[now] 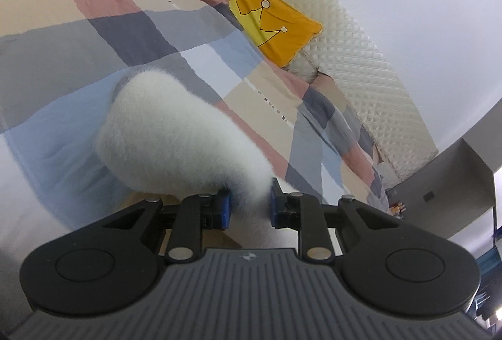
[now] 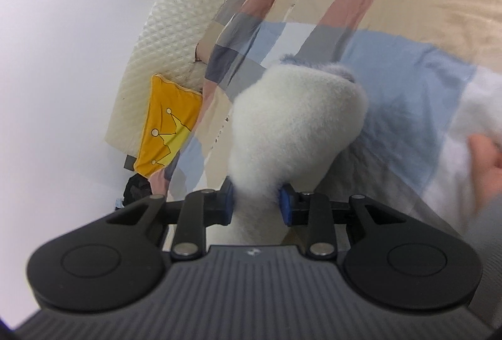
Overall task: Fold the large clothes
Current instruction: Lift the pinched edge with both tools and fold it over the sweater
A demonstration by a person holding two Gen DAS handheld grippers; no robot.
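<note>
At the bottom centre of each wrist view the blue pads pinch a bunch of white fluffy garment [image 1: 175, 133]: the left gripper [image 1: 249, 208] and the right gripper [image 2: 256, 204] are each clamped on their own handful, neither spread. From each claw the fleece [image 2: 291, 120] balloons up toward mid-frame, clear of the patchwork bedspread [image 1: 94, 35] behind it, and more of it shows at the right edge of the right wrist view beside a hand [image 2: 486, 158]. The garment seems to hang between the two grips, so the fold likely depends on carrying both across the bed together toward the yellow crown cushion [image 1: 266, 23].
</note>
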